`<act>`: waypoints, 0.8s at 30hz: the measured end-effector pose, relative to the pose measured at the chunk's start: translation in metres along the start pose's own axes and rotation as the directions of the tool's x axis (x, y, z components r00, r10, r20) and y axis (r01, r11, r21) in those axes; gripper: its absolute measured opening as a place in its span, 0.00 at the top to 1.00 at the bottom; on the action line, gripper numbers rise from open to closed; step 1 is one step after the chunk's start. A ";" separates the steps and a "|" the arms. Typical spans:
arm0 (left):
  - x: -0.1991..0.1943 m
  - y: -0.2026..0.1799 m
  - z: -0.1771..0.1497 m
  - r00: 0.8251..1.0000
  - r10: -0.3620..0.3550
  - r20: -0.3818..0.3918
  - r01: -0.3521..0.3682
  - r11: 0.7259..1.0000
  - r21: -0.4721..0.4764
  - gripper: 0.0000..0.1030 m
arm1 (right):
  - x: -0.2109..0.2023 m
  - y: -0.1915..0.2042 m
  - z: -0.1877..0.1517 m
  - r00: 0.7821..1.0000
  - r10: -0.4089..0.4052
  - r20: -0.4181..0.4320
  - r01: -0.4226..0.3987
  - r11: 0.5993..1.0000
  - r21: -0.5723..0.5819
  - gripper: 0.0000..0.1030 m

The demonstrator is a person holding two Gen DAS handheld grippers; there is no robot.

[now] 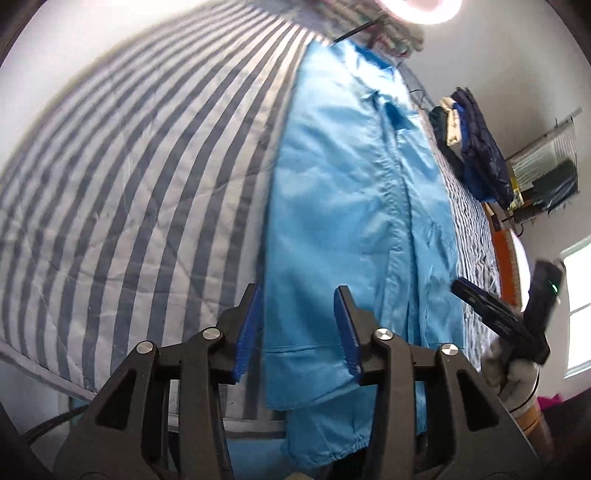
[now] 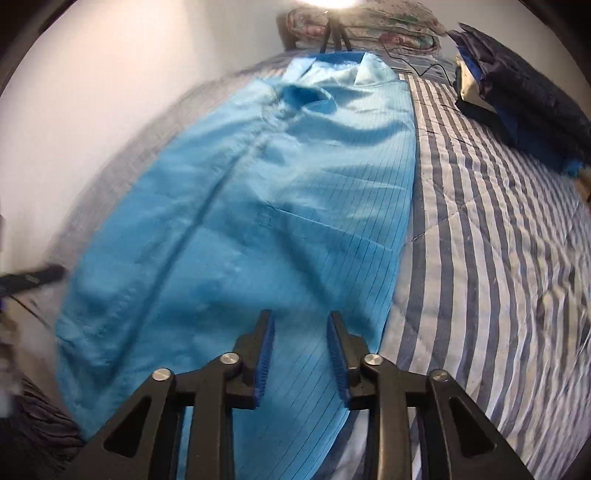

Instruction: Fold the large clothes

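Observation:
A long light-blue coat (image 1: 343,206) lies lengthwise on the striped bedspread (image 1: 129,177), its sides folded in and its hem hanging over the near edge of the bed. My left gripper (image 1: 297,297) stands open above the coat's lower left edge, with nothing between its blue pads. In the right wrist view the same coat (image 2: 258,192) runs from the collar at the far end to the near hem. My right gripper (image 2: 301,319) is open over the coat's lower right part, its pads clear of the cloth. The right gripper (image 1: 491,306) also shows at the right of the left wrist view.
A pile of dark blue and other clothes (image 2: 524,92) sits at the far right of the bed (image 2: 498,258). Floral pillows (image 2: 369,26) and a tripod stand at the head. A white wall (image 2: 110,92) runs along the left. A window (image 1: 576,314) is at the right.

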State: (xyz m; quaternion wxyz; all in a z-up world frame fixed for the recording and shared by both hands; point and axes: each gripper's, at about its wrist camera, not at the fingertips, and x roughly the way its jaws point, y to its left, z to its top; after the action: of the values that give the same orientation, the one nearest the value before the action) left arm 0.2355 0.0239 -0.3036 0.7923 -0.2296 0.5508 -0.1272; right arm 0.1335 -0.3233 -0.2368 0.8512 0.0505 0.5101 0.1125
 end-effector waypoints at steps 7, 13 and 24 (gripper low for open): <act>0.017 0.040 0.004 0.974 -0.195 -0.113 0.176 0.971 -0.163 0.59 | -0.022 -0.032 -0.039 0.979 0.202 -0.031 -0.191 0.958 0.215 0.35; 0.020 0.052 -0.005 0.949 -0.293 -0.117 0.264 0.941 -0.212 0.60 | -0.015 -0.042 -0.076 0.944 0.328 -0.035 -0.304 0.904 0.300 0.42; 0.033 0.019 -0.021 0.939 -0.267 -0.215 0.250 0.963 -0.104 0.87 | 0.015 -0.016 -0.068 0.872 0.483 -0.077 -0.442 0.846 0.299 0.66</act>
State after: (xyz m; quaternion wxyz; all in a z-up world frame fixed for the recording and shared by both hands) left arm 0.2269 0.0207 -0.3462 0.6914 -0.3136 0.6070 -0.2350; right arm 0.0824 -0.3375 -0.2849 0.7430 0.2800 0.5554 0.2469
